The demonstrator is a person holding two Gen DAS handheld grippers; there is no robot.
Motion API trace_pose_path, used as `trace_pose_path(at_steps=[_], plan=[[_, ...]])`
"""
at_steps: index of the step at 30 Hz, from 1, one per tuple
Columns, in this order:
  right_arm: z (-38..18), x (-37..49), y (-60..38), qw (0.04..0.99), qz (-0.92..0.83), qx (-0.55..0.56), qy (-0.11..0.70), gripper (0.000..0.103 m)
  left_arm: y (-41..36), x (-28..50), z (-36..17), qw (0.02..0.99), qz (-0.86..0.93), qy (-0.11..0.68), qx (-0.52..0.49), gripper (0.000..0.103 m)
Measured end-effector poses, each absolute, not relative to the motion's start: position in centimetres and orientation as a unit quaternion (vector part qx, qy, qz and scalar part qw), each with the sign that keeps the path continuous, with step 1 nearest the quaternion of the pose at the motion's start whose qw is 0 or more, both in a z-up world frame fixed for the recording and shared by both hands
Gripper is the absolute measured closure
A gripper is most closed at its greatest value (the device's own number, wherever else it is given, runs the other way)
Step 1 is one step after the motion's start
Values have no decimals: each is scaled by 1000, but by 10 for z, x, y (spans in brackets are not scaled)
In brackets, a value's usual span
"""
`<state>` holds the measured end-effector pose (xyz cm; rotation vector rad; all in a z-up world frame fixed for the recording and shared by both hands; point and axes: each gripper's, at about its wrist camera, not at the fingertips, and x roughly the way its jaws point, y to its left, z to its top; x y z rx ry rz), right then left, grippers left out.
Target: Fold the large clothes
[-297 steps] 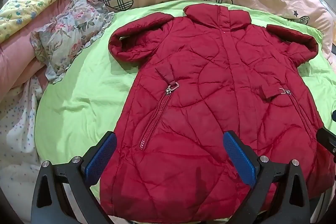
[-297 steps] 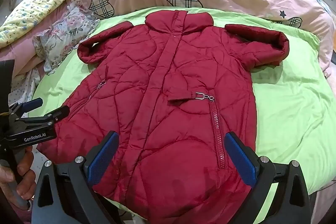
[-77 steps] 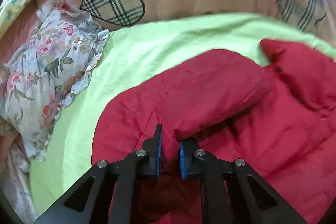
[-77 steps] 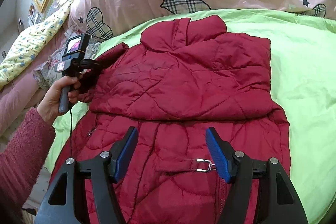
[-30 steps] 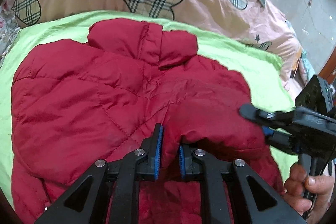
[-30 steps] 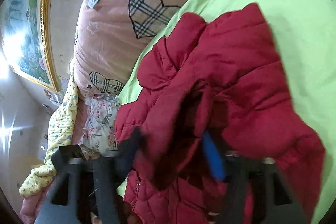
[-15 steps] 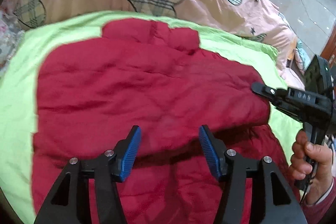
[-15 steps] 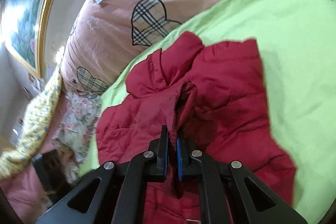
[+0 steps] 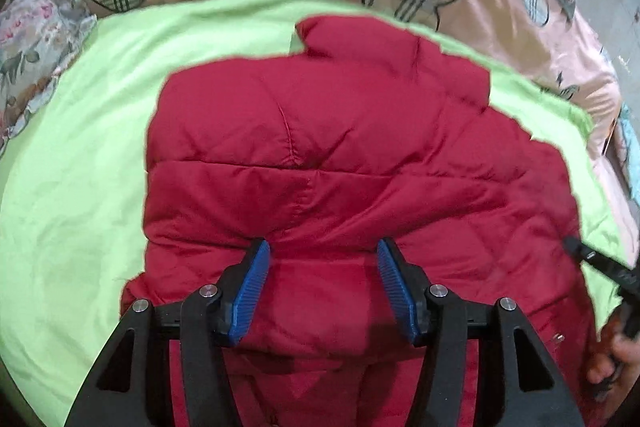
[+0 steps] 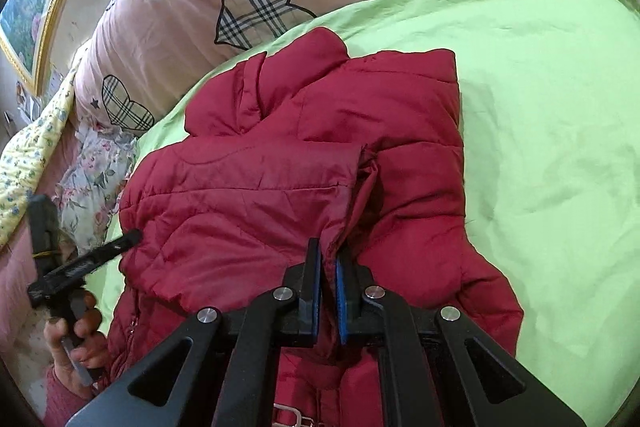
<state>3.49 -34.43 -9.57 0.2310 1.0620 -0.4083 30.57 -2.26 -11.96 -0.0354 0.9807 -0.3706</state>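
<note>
A dark red quilted coat (image 9: 340,155) is spread on a light green sheet (image 9: 80,187) on the bed, its collar pointed toward the pink bedding. Both sleeves have been laid across the chest, so that the upper part is formed into a roughly rectangular block with puffy stitched panels. A fold of the fabric near the overlapped sleeve edge is pinched and raised slightly, while a metal zipper pull (image 10: 290,417) is seen lower down.
</note>
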Motion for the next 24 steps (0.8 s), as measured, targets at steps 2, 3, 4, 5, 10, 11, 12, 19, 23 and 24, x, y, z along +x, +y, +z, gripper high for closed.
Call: trace_pose_path(at_steps=[2,3,4,5,10,11,12,19,23,24], plan=[[-84,34,-337,840,-202,98,494,87,-29,306,-122,868,-173,466,-9,47],[-77,34,-332,846,-204,90,484,87,-31,306,-122,868,-171,466,-5,47],[-65,32,-322,859,-208,69,464,85,-32,305,-121,868,-170,466,-1,47],[-56,32,-315,868,-209,51,448,81,-34,305,-121,868,-170,466,1,47],[-53,53,-282,881,-158,15,446,58,-35,308,-124,868,-167,467,3,47],[-61,60,-277,875,-151,3,460,58,-35,308,-125,868,-166,468,4,47],[-68,66,-274,869,-150,-8,471,58,-37,310,-126,868,-165,468,7,47],[-126,72,-311,818,-195,10,540,61,-41,312,-130,869,-162,467,15,46],[-135,66,-323,820,-200,17,536,63,-40,308,-123,869,-163,466,19,47],[-136,68,-323,819,-203,14,536,63,-37,305,-118,871,-164,463,14,47]])
